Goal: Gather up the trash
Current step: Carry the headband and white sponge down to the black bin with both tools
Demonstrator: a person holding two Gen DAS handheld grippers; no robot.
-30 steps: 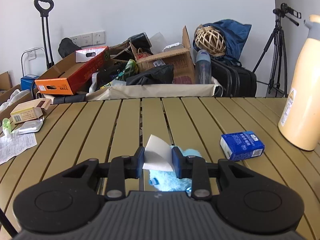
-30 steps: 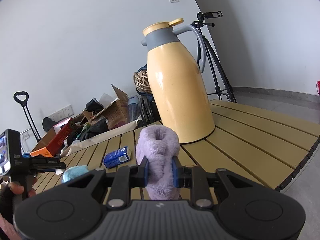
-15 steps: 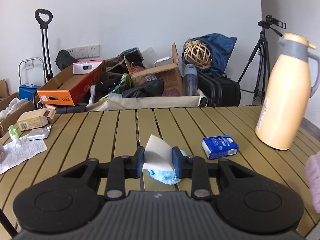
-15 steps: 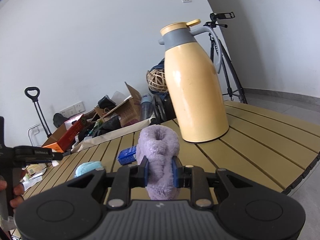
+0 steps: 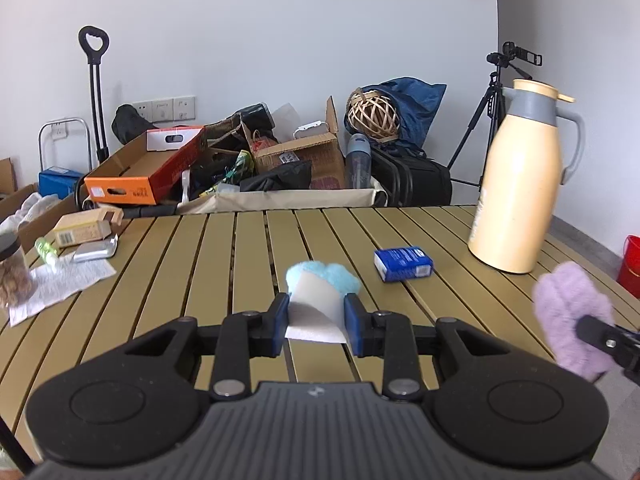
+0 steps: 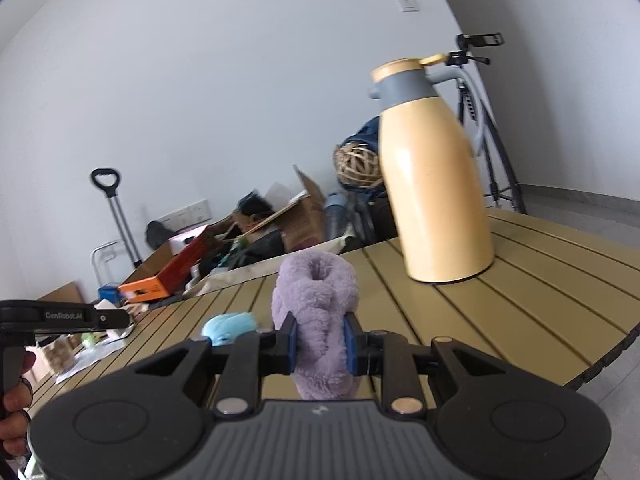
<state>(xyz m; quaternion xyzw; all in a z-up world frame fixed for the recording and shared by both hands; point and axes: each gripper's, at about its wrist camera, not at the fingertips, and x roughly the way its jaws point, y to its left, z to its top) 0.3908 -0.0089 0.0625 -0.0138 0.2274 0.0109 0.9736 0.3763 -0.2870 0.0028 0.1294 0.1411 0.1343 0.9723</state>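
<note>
Left gripper (image 5: 316, 322): jaws narrow, blue pads clamped on a white folded paper scrap (image 5: 314, 314). The scrap stands between the pads with its long axis running away from the camera and slightly upward; its upper edge points toward the far side of the slatted olive-brown desk (image 5: 200, 272), and its lower corner hangs below the pads. It is held above the desk surface.

Just beyond the scrap, a fluffy light-blue ball (image 5: 332, 276) lies on the desk slats. Near it to the right lies a small blue rectangular carton (image 5: 403, 263), flat, with its long axis across the view. Further right stands a tall cream-yellow thermos jug with a grey collar and handle (image 5: 520, 184), upright on the desk. At the left desk edge lie a printed white paper sheet (image 5: 60, 288), a tan cardboard box (image 5: 82, 230) and a silver foil pack (image 5: 94, 253).

Right gripper (image 6: 319, 340): jaws narrow, pads pressed into a fluffy lilac plush slipper (image 6: 316, 312). The slipper's long axis is near vertical; its opening points upward and its lower end hangs below the pads. It is carried off the desk, near the right-hand desk edge as the left wrist view shows it (image 5: 572, 316).

A person's hand (image 6: 16, 400) grips the handle of the left gripper at the left border of the right wrist view. Behind the desk, a pile of cardboard boxes (image 5: 224, 160) and a camera tripod (image 5: 496, 112) stand against the white wall.
</note>
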